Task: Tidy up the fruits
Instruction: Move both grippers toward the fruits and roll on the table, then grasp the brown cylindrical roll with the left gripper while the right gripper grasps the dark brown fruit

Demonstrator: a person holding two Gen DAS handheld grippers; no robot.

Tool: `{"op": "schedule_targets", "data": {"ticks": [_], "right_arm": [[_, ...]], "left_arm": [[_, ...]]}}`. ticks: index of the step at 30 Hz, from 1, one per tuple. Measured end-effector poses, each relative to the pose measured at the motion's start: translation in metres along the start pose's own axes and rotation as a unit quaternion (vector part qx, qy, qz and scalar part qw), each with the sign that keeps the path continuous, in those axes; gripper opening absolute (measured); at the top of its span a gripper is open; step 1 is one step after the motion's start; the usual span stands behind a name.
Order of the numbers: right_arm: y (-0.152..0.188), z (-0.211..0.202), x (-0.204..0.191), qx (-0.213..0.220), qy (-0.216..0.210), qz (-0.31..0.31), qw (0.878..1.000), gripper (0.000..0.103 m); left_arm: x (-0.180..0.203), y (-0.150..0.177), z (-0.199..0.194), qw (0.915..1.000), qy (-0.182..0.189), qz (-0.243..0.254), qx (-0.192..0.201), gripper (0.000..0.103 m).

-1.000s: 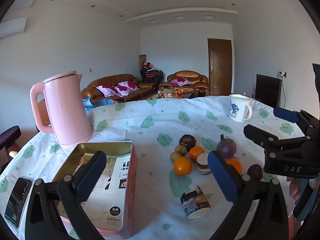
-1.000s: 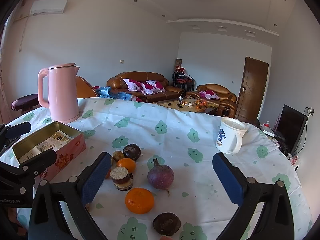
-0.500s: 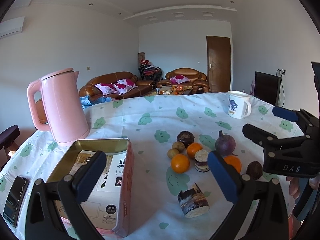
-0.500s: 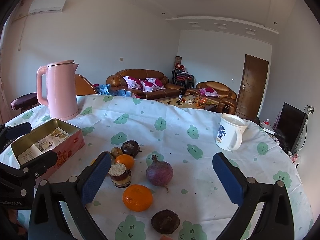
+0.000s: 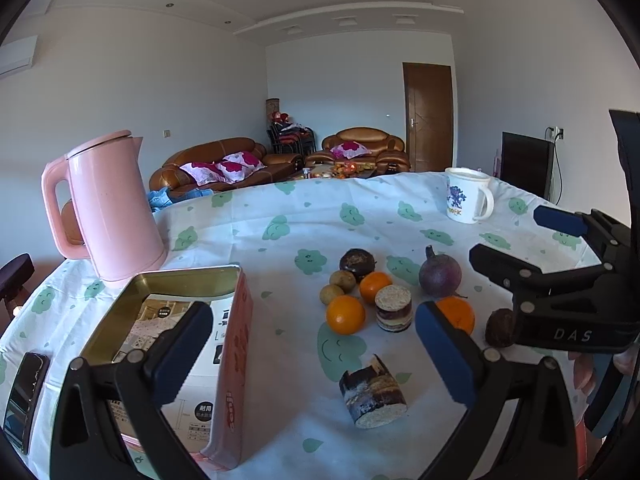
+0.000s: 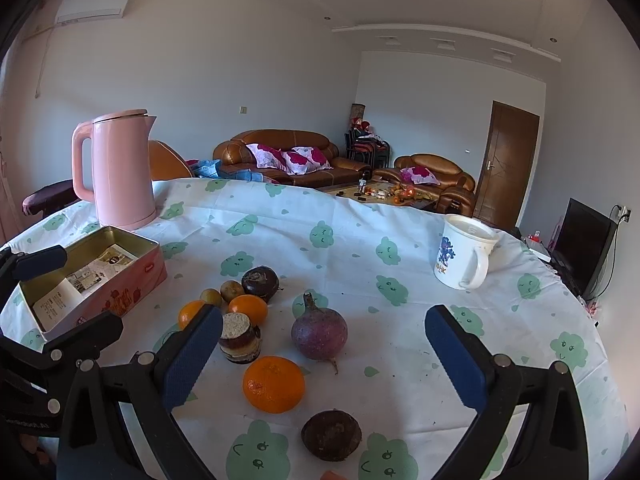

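Fruit lies clustered on the cloud-print tablecloth (image 6: 360, 240): an orange (image 6: 273, 384), a purple round fruit with a stem (image 6: 319, 333), a dark round fruit (image 6: 331, 435), another dark one (image 6: 260, 283), more oranges (image 5: 345, 314) and small brown fruits (image 5: 342, 280). Two layered cake pieces sit among them, one upright (image 5: 393, 307), one on its side (image 5: 373, 392). An open pink tin (image 5: 176, 344) stands at the left. My left gripper (image 5: 316, 352) is open above the tin's right edge. My right gripper (image 6: 320, 356) is open, hovering over the near fruit.
A pink kettle (image 5: 108, 208) stands at the table's far left, a white mug (image 6: 464, 256) at the far right. A dark phone (image 5: 26, 392) lies by the tin at the left edge. Sofas, a door and a TV are beyond the table.
Both grippers have drifted slightly closer and lower toward the fruit cluster, so the fruit sits a little higher in each view. Both stay open; nothing on the table has moved.
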State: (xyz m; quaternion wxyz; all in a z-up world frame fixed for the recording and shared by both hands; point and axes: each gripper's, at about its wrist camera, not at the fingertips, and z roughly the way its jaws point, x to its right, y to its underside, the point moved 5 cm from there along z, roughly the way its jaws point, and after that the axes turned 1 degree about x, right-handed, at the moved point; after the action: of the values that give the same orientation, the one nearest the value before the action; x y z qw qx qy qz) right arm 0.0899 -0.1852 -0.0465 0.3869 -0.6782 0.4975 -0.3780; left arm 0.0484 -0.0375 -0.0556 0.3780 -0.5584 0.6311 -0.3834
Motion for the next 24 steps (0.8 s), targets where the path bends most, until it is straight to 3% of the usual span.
{"op": "schedule_targets", "data": {"ticks": [13, 20, 24], "right_arm": [[0.013, 0.006, 0.000, -0.023, -0.005, 0.000, 1.000, 0.102], [0.038, 0.006, 0.005, -0.054, -0.019, 0.001, 0.998, 0.101], [0.052, 0.007, 0.004, -0.076, -0.043, 0.003, 0.996, 0.085]], "left_arm": [[0.011, 0.015, 0.016, 0.9989, 0.021, 0.009, -0.041, 0.103], [0.018, 0.023, 0.021, 0.9968, 0.048, 0.017, -0.062, 0.098], [0.022, 0.028, 0.024, 0.9953, 0.059, 0.018, -0.075, 0.092]]}}
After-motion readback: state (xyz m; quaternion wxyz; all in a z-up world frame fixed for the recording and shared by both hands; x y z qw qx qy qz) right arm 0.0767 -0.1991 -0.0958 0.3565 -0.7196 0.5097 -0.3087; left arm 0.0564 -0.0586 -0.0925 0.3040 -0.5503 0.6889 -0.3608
